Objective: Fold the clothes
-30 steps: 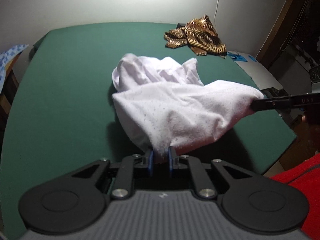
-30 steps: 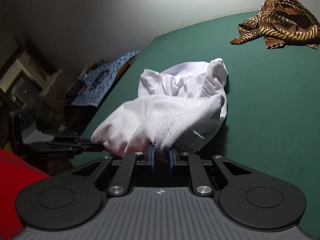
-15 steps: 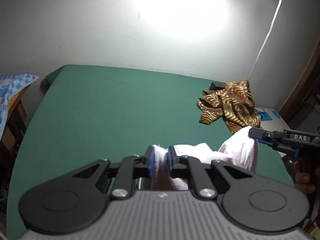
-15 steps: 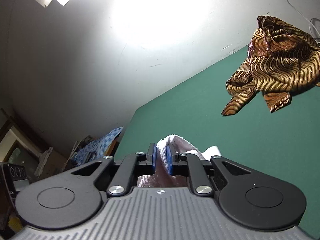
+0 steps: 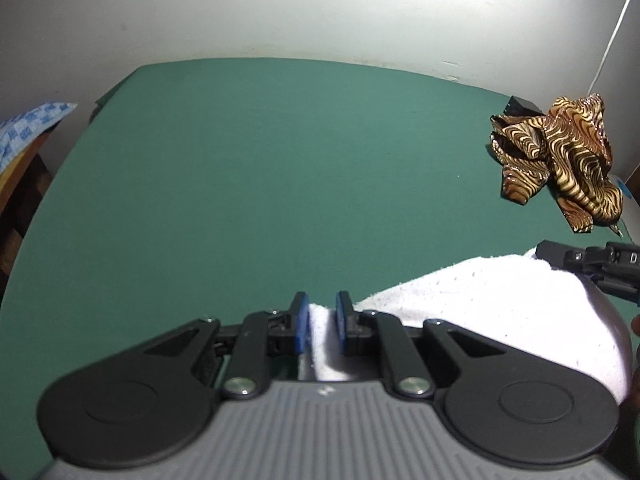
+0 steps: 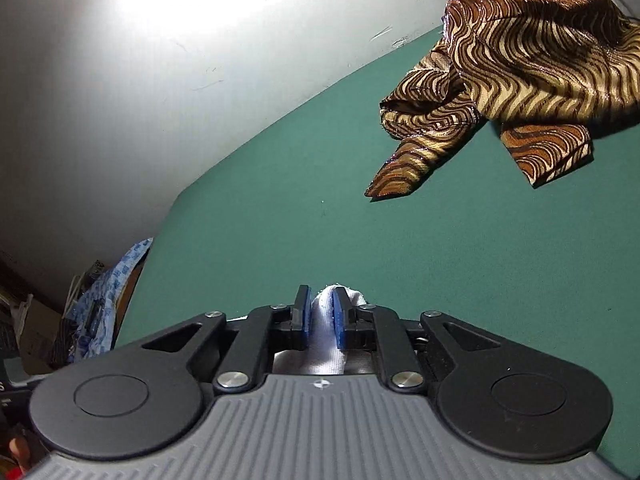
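Observation:
A white knit garment (image 5: 480, 312) is held up off the green table (image 5: 260, 168), stretched between both grippers. My left gripper (image 5: 322, 320) is shut on one edge of it; the cloth runs from its blue pads to the right. In the left wrist view the right gripper (image 5: 592, 268) pinches the far end at the right edge. In the right wrist view my right gripper (image 6: 320, 312) is shut on a white fold (image 6: 326, 336); the rest of the garment hangs hidden below the gripper body.
A crumpled brown and gold striped cloth (image 5: 560, 164) (image 6: 520, 52) lies at the table's far right, beside a small black box (image 5: 522, 106). A blue patterned cloth (image 5: 28, 124) lies off the left edge. A white wall stands behind; a white cable (image 5: 612, 28) hangs at right.
Both grippers have lifted the white garment from its heap on the table and pulled it up and taut; the views have tipped up and now dip back toward the table.

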Demonstrator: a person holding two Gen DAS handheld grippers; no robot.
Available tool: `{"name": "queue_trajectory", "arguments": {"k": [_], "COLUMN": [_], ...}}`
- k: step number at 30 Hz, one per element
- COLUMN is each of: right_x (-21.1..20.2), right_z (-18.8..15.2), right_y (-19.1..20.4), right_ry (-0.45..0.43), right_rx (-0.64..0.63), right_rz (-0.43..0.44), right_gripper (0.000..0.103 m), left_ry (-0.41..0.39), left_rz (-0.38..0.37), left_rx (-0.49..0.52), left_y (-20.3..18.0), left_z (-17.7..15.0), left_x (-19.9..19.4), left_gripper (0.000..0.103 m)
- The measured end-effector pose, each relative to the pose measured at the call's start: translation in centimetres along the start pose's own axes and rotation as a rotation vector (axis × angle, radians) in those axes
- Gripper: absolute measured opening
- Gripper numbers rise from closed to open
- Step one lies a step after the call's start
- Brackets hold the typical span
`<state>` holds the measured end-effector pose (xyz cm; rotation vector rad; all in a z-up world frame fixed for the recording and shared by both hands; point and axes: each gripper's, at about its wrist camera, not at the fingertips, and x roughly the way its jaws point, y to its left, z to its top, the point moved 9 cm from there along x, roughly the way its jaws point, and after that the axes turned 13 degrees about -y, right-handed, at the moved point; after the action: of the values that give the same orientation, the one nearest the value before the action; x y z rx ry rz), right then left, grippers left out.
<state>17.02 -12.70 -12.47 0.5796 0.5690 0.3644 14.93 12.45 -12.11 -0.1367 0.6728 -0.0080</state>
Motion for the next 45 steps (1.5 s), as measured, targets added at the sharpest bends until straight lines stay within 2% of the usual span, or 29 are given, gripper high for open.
{"name": "queue_trajectory", "arguments": {"k": [2,4,5,7,10,12,13,14,16,18,20,21,25,27,30,31,32,34,36,38,41,42,43,45], "right_x": [0.6,-1.8,-3.2,-5.0,-5.8,-4.6,-3.7,-2.7,-1.1,0.1,1.2,1.2,-2.9,-3.6,-3.3,-3.4,-3.6,-4.3,-4.4,-3.3,-1.4,-0.7,-0.3,0.0], "right_z": [-0.1,1.2,1.6,1.1,-1.3,-3.4,-4.4,-5.3,-6.5,-6.9,-7.3,-7.2,-4.6,-4.8,-5.9,-5.7,-5.4,-4.0,-3.1,-3.1,-3.6,-3.8,-4.0,-4.3], "right_y": [-0.7,-0.9,-0.8,0.7,3.7,5.7,6.1,6.1,6.2,6.0,5.8,5.9,4.4,2.4,0.9,1.2,1.7,2.3,2.8,3.0,3.1,2.6,1.9,0.7], "right_ry": [0.009,-0.05,-0.066,-0.061,-0.018,0.015,0.029,0.042,0.06,0.063,0.065,0.069,-0.039,-0.011,0.028,0.028,0.021,-0.039,-0.08,-0.073,-0.05,-0.038,-0.032,-0.034], "right_rx": [0.003,-0.038,-0.057,-0.098,-0.176,-0.251,-0.295,-0.341,-0.403,-0.406,-0.409,-0.408,-0.292,-0.248,-0.244,-0.263,-0.276,-0.277,-0.302,-0.307,-0.306,-0.294,-0.268,-0.237], "right_rz": [-0.019,-0.026,-0.022,0.034,0.115,0.146,0.123,0.081,0.022,0.015,0.007,0.002,-0.009,-0.019,-0.04,-0.045,-0.049,-0.046,-0.051,-0.041,-0.021,-0.045,-0.065,-0.074], "right_gripper": [0.027,0.028,0.028,0.027,0.027,0.027,0.026,0.025,0.023,0.022,0.021,0.021,0.02,0.019,0.0,0.0,0.002,0.019,0.028,0.027,0.021,0.016,0.006,0.0], "left_ry": [-0.031,-0.061,-0.071,-0.101,-0.127,-0.123,-0.107,-0.091,-0.058,-0.054,-0.06,-0.062,-0.084,-0.076,-0.079,-0.082,-0.09,-0.127,-0.142,-0.117,-0.068,-0.055,-0.054,-0.051], "left_rz": [0.021,0.06,0.078,0.071,-0.032,-0.065,-0.096,-0.113,-0.051,0.0,0.004,0.003,-0.032,-0.032,-0.029,-0.029,-0.033,-0.018,0.019,0.029,0.064,0.074,0.082,0.097], "left_rx": [0.02,0.038,0.043,0.025,0.028,0.049,0.048,0.056,0.089,0.103,0.112,0.116,0.112,0.105,0.097,0.093,0.085,0.079,0.065,0.038,0.071,0.079,0.08,0.081], "left_y": [1.3,2.8,3.3,3.7,0.8,-2.4,-3.7,-4.7,-5.2,-4.8,-4.8,-4.7,-4.0,-3.5,-3.2,-3.0,-2.7,-1.8,-0.5,0.3,-0.3,-0.4,-0.4,-0.3], "left_z": [0.6,1.0,1.2,1.5,1.5,1.2,0.5,-0.2,-1.8,-2.6,-2.3,-2.1,-1.7,-2.7,-3.1,-3.0,-2.5,-1.5,-1.0,-1.2,-2.0,-2.2,-2.2,-2.2], "left_x": [-1.5,-3.3,-4.3,-6.5,-8.8,-8.5,-8.2,-7.6,-5.5,-3.9,-3.5,-3.4,-5.1,-5.1,-4.9,-5.1,-5.9,-7.1,-7.7,-7.4,-6.1,-5.8,-5.6,-5.3], "left_gripper": [0.031,0.028,0.022,0.018,0.018,0.018,0.02,0.032,0.035,0.04,0.048,0.048,0.046,0.053,0.059,0.059,0.058,0.056,0.058,0.057,0.043,0.043,0.043,0.044]}}
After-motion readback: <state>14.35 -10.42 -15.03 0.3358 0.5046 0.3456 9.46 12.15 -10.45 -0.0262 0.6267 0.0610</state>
